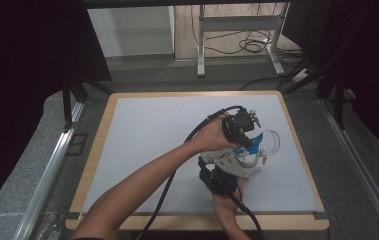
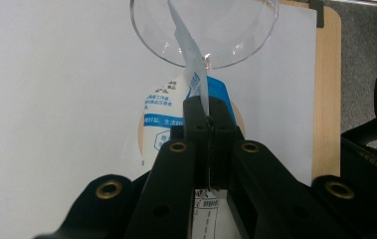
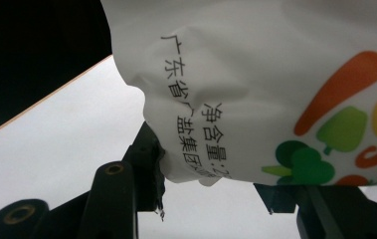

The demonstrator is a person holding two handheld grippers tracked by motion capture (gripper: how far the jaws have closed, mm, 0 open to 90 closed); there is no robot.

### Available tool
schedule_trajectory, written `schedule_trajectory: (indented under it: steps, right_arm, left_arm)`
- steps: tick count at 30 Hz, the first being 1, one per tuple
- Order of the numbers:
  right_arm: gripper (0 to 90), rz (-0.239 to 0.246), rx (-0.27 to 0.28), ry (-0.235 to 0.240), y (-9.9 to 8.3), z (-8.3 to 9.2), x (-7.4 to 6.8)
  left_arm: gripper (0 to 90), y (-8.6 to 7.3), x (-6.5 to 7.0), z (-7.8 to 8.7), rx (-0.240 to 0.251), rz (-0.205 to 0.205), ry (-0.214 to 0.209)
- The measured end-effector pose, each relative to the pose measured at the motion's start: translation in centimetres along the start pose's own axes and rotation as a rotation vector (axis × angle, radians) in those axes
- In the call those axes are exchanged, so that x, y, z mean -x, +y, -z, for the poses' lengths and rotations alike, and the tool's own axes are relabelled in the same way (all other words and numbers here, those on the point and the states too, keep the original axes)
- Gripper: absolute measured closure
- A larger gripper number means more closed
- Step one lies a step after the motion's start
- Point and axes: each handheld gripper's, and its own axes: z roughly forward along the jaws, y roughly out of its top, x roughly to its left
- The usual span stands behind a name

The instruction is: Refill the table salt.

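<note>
A white and blue salt bag [image 2: 162, 118] with printed vegetables [image 3: 325, 99] is held up between both grippers on the right half of the white mat [image 1: 147, 145]. My left gripper [image 2: 208, 107] is shut on the bag's thin top edge, which points up at a clear plastic bowl [image 2: 235, 40]. In the high view the left gripper [image 1: 249, 136] reaches in from the left, just beside the bowl [image 1: 275, 141]. My right gripper [image 3: 213, 174] has its jaws pressed on the bag's lower body from both sides. It sits below [image 1: 237, 162], held by a hand from the near edge.
The mat lies on a wooden board [image 1: 104, 135] with a grey carpeted surround. Cables trail from both grippers toward the near edge. A metal frame [image 1: 237, 30] and floor cables stand beyond the table's far side.
</note>
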Motion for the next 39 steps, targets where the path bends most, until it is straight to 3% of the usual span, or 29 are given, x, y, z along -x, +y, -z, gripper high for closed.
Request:
schedule_trajectory:
  steps: [39]
  right_arm:
    - [52.7, -0.006, 0.007, 0.007, 0.43, 0.05, 0.06]
  left_arm:
    - [90.0, 0.20, -0.13, 0.01, -0.010, -0.008, -0.003]
